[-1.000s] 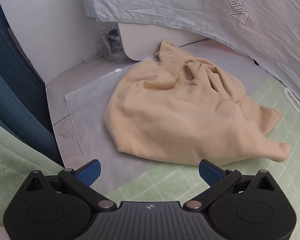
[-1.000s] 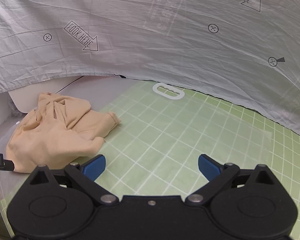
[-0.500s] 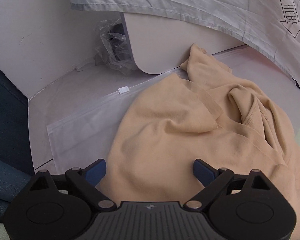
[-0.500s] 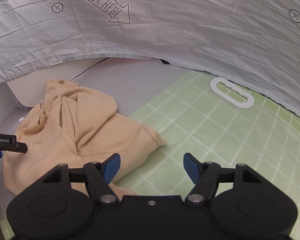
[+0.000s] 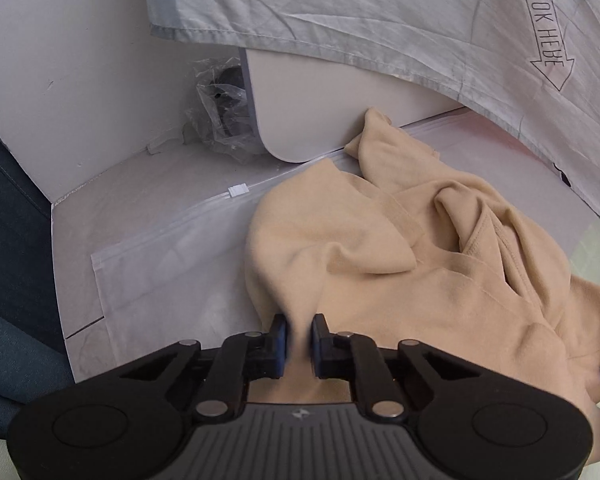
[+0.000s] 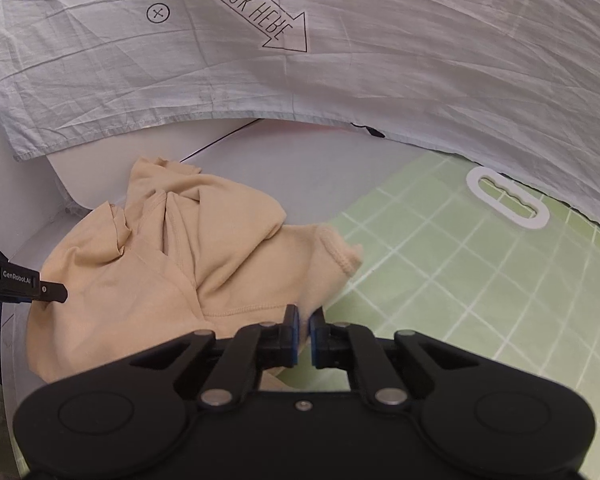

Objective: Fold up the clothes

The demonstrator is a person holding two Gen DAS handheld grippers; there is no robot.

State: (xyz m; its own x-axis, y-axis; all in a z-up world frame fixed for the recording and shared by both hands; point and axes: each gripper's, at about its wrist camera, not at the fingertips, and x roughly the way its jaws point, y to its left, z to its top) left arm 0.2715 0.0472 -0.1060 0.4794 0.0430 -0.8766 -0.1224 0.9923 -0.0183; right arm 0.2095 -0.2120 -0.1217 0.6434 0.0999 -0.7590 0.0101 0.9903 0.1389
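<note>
Both grippers now clamp crumpled shirt (image 5: 400, 280); no clear axis.

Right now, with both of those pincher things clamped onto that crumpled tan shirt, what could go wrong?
1. The left hand-held gripper pinches a bunched fold of the tan shirt, perhaps several layers, so lifting may keep it crumpled.
2. The right hand-held gripper holds only a thin edge near the sleeve cuff; it could slip out.
3. The shirt lies partly on a clear zip bag, which might drag along.
</note>
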